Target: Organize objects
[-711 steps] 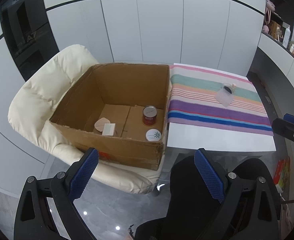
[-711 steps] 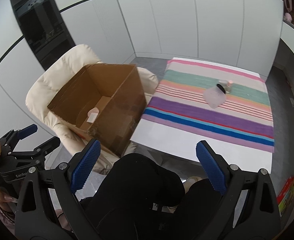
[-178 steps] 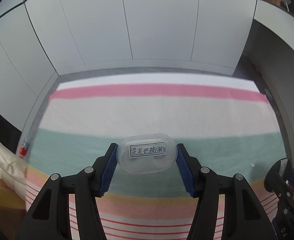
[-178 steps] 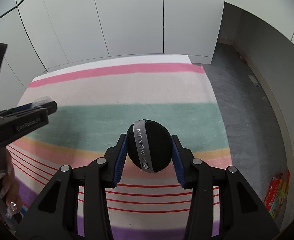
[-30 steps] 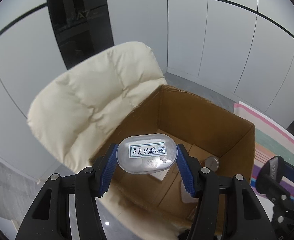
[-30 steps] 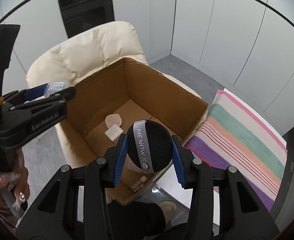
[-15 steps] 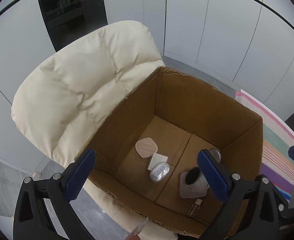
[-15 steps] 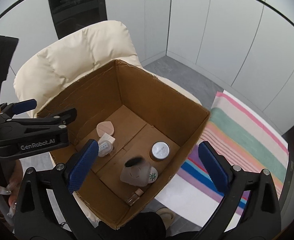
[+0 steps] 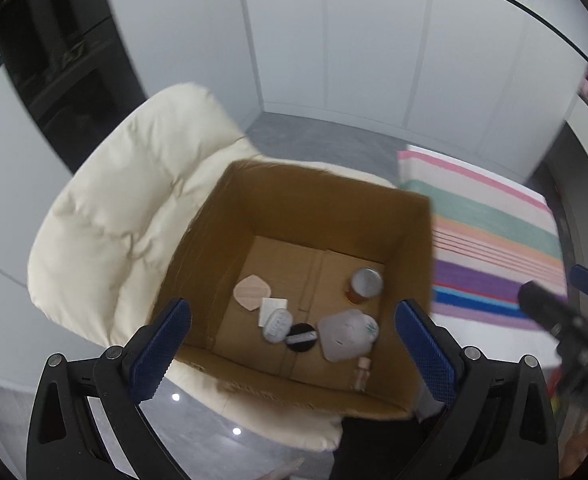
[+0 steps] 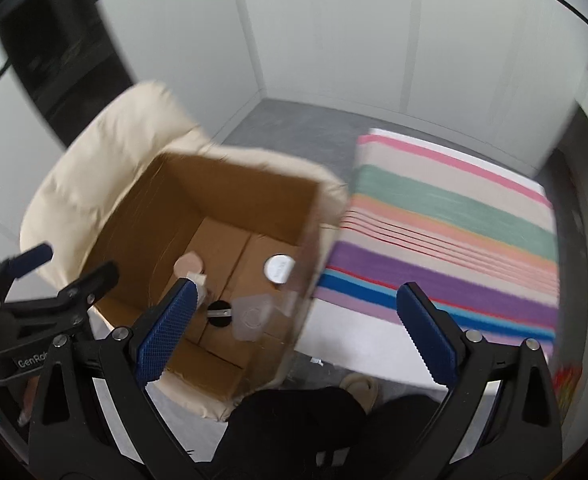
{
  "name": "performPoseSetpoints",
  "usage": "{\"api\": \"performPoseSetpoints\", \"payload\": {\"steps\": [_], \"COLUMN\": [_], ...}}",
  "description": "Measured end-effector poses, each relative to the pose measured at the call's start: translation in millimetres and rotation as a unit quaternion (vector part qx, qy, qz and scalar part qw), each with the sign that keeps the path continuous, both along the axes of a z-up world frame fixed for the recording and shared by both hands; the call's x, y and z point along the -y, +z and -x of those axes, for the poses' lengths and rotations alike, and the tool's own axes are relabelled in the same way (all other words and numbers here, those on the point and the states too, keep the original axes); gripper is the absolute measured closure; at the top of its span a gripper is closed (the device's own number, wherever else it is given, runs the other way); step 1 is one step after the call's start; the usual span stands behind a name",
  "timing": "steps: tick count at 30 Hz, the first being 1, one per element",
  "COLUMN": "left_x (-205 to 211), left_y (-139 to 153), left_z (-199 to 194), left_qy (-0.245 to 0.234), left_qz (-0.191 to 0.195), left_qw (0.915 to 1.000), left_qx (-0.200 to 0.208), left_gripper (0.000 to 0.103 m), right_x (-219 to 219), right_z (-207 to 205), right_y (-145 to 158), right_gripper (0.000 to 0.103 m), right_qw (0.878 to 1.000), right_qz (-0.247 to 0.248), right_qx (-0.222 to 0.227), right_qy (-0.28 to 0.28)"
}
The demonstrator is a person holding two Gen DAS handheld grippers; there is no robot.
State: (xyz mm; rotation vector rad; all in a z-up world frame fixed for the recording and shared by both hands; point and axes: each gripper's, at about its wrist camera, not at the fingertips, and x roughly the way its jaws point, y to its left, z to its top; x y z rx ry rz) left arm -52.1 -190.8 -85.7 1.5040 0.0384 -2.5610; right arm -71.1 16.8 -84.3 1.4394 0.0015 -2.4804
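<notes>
While we hold both tools above the chair, our left claw (image 9: 291,346) and our right claw (image 10: 291,330) each stand spread wide with nothing between the blue pads. Just beyond them sits the cardboard box (image 9: 294,200) on the cream chair (image 9: 125,216). On its floor, nearest us, lie a small bottle (image 9: 361,372), a black puff (image 9: 301,337), a clear labelled case (image 9: 276,325) and a grey lidded tub (image 9: 344,334), close together. Farther in lie a white card (image 9: 271,306) and a pink pad (image 9: 251,293), with a tin (image 9: 366,283) toward the right wall. Beside the box, farther right, the striped cloth (image 10: 454,236) covers the surface (image 10: 358,350).
</notes>
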Motion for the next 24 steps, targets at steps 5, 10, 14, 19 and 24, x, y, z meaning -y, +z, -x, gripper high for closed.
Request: {"api": "performPoseSetpoints", "payload": {"steps": [5,10,14,19,24], "left_x": [-33.9,-63.5,-83.0,-103.3,-109.4], "left_y": [54.6,104.8,123.7,124.5,123.6], "left_z": [-11.5,-31.0,-48.0,-61.8,-64.2], "left_qy": [-0.043,-0.054,-0.066,-0.087,-0.092], "left_qz": [-0.004,0.011,0.03,0.056,0.049], "left_qw": [0.9984,0.9975,0.9967,0.994,0.9938], "left_qx": [0.036,0.044,0.037,0.038,0.039], "left_gripper": [0.001,0.001,0.001,0.001,0.001], "right_x": [-41.6,-70.5,-85.9,-89.6,-91.2], "right_z": [-27.3,-52.2,-73.5,-100.9,-108.8], "right_y": [53.9,94.4,108.1,117.9,120.3], "right_gripper": [0.004,0.004,0.004,0.004,0.004], "right_qw": [0.999,0.996,0.993,0.993,0.991], "right_qz": [-0.016,-0.017,-0.006,-0.02,-0.027], "right_qx": [0.013,0.025,0.042,0.028,0.022], "right_qy": [-0.047,-0.089,-0.106,-0.115,-0.126]}}
